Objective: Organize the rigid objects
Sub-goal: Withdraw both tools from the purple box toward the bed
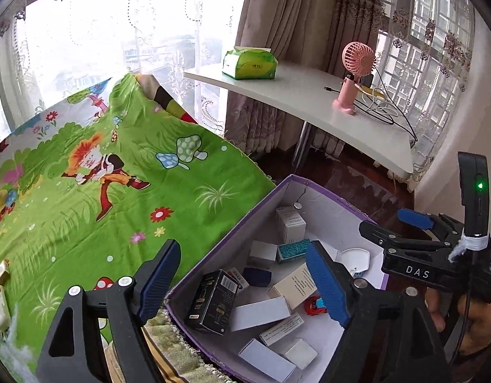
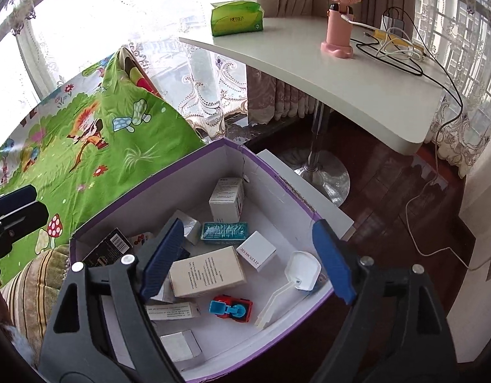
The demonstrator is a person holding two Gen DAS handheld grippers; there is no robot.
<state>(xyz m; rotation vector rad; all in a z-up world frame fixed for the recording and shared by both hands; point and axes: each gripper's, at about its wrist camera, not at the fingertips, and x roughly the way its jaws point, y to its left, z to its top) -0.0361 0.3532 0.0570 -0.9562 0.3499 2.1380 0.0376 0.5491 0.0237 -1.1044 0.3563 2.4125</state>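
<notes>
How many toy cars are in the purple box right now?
1. The red and blue toy car lies on the floor of the purple box, near its front, beside the large white carton. Others may be hidden under the cartons.

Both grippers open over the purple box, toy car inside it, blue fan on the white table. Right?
One error: the fan is pink, not blue, as the right wrist view shows. The rest holds: left gripper and right gripper open over the purple box, toy car inside, white table.

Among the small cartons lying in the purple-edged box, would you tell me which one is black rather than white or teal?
It is the black carton with a barcode on its end, leaning at the storage box's wall nearest the green cartoon sheet; the rest are white or teal.
</notes>
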